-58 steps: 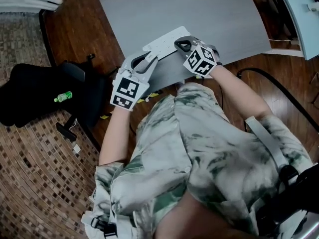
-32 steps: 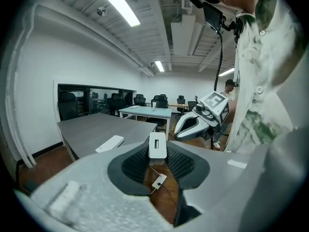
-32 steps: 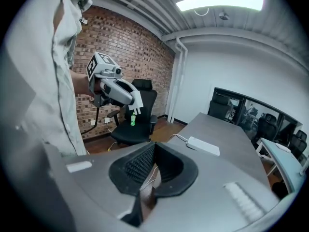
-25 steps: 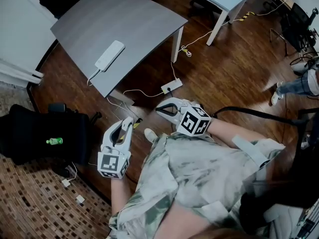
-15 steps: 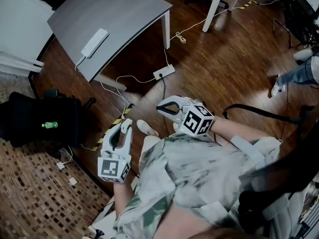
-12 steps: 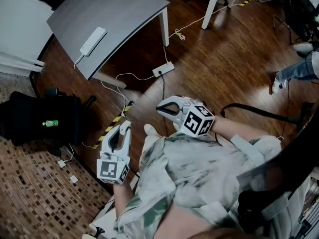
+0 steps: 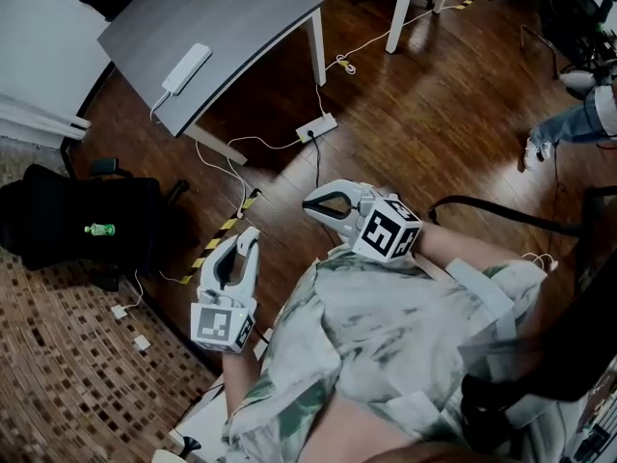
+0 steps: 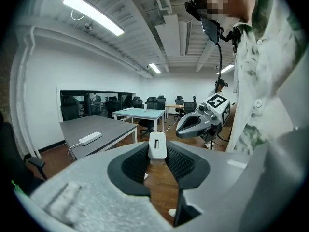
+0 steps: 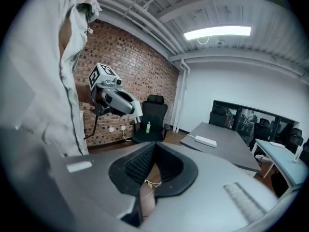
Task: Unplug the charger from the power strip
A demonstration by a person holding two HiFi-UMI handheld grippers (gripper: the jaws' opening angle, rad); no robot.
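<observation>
Closest to me, my left gripper [image 7: 248,239] is clamped on the white charger [image 8: 157,141]. It's pinched upright between the two ribbed pads, sticking up a bit past the tips. So the charger is out in the air in front of my shirt [image 7: 386,336], not plugged into anything.

My right gripper [image 9: 154,146] is just beside it, a little further out. Its tips are pressed together with nothing between them.

Under both grippers is the dark wood floor [image 7: 424,133], with a strip of yellow-and-black tape [image 7: 220,237] just past the left gripper. Further out, a small white outlet block [image 7: 316,127] lies on the floor with thin white cables running off it.

Beyond that is the grey surface [image 7: 241,8], and the white power strip [image 7: 186,68] lies on it near the left edge, well apart from the charger I'm holding.

Off to the left sits a black office chair [image 7: 67,210] with a green bottle [image 7: 99,229] on its seat.
</observation>
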